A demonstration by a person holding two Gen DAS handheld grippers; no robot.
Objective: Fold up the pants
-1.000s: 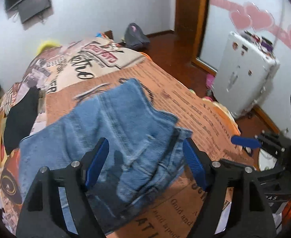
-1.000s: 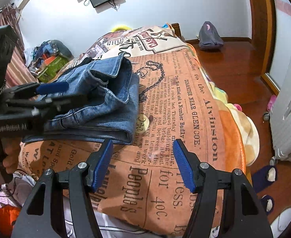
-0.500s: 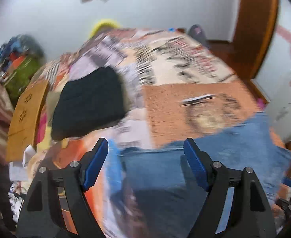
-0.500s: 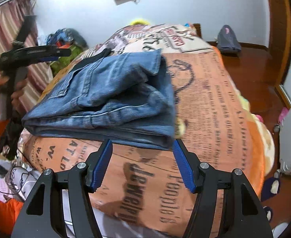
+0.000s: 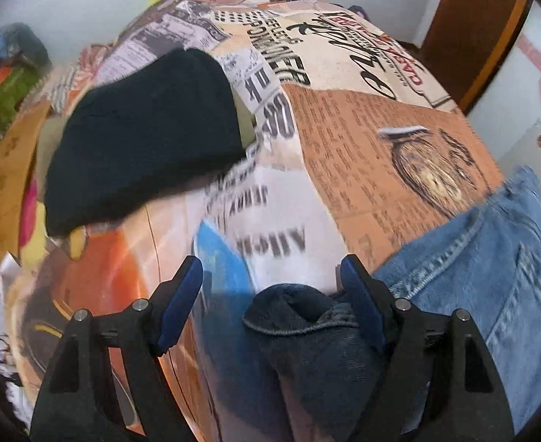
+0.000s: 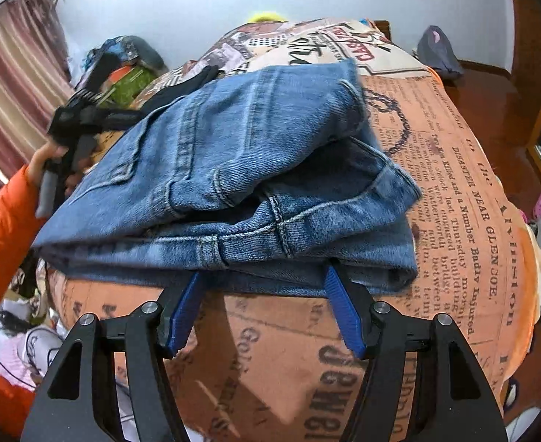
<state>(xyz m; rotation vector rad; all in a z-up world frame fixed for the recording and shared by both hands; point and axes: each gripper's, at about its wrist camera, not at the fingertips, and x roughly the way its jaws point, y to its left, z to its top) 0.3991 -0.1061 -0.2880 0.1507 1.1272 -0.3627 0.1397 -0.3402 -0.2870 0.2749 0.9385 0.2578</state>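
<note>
— Between the right gripper (image 6: 265,307) jaws, what?

— Its jaws have just been opening and stand spread, nothing pinched; their tips sit at the near edge of the folded jeans (image 6: 233,184), which lie just beyond on the newspaper-print bedspread (image 6: 454,221).

— And the left gripper (image 5: 270,304)?

— Spread too. A dark hem of the jeans (image 5: 473,276) bunches by its right jaw, unpinched. Farther out lies a black garment (image 5: 141,140).
</note>
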